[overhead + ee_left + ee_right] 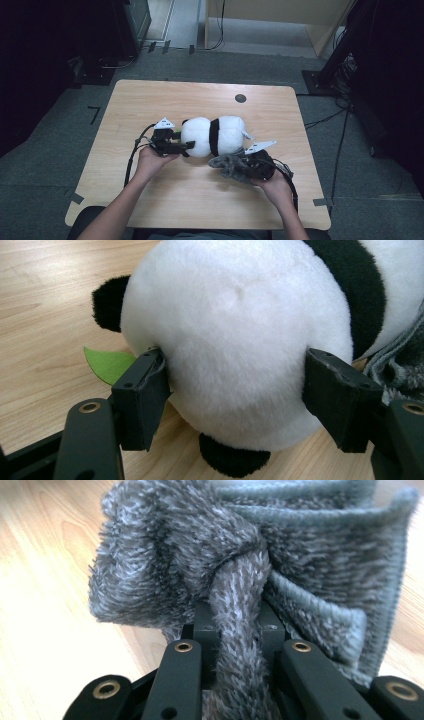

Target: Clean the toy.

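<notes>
**Panda held at the head, grey cloth gripped for wiping**

Tabletop point(150, 105): light wood, bare apart from the work at its centre; a small dark disc point(240, 98) sits near the far edge, well apart from it.

Plush panda point(212, 135): lies on its side mid-tabletop, white body with a black band; in the left gripper view its rounded white head point(235, 340) sits between the jaws, black ears at either side and a green felt leaf point(107, 364) beneath.

Grey cloth point(227, 165): a fluffy towel, bunched, just beside the panda's near flank on the right.

Left tongs point(176, 146): clamped around the panda's head, both jaws pressed into the fur; grip appears light, the plush barely dented.

Right tongs point(248, 167): clenched on a twisted fold of the grey cloth point(235, 615), the rest of the cloth bulging free beyond the jaws.

Judgement: the step in hand looks like wiping the panda with the cloth; to do it well, keep the left hold steady so the toy cannot roll; bring the loose bulk of cloth, not the jaw tips, onto the fur; stroke with light pressure along the body; avoid snagging the leaf.
</notes>
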`<state>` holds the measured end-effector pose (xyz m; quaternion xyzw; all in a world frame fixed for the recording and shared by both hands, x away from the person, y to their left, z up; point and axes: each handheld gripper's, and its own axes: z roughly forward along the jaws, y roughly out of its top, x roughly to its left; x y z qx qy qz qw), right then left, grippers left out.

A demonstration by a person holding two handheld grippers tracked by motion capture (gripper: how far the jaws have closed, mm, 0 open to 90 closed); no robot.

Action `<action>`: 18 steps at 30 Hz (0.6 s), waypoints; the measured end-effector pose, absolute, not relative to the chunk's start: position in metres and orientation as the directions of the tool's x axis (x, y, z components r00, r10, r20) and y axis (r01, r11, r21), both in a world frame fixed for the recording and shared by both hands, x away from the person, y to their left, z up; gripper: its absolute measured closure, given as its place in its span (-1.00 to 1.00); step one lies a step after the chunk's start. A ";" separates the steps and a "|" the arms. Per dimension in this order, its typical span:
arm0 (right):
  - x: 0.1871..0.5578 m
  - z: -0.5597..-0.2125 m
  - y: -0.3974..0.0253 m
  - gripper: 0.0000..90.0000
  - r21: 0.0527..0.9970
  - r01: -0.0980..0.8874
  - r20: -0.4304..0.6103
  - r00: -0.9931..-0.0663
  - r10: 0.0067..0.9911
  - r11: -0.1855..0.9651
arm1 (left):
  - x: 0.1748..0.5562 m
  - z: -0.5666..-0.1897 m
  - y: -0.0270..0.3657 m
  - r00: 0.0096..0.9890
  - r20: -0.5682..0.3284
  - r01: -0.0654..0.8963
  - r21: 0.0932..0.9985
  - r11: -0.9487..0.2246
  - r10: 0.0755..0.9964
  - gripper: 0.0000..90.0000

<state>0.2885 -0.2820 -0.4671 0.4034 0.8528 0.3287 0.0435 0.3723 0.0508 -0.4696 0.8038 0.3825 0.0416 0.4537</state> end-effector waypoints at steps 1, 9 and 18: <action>0.289 -0.467 -0.285 0.75 0.595 0.664 0.193 -0.665 0.721 0.453 | 0.373 -0.470 0.051 0.703 -0.282 0.579 0.760 -0.295 0.653 -0.37; 0.290 -0.469 -0.307 0.75 0.582 0.703 0.208 -0.615 0.761 0.409 | 0.373 -0.470 0.051 0.704 -0.283 0.579 0.760 -0.296 0.651 -0.37; 0.293 -0.463 -0.336 0.75 0.606 0.726 0.207 -0.539 0.816 0.325 | 0.373 -0.470 0.051 0.703 -0.283 0.579 0.760 -0.294 0.652 -0.37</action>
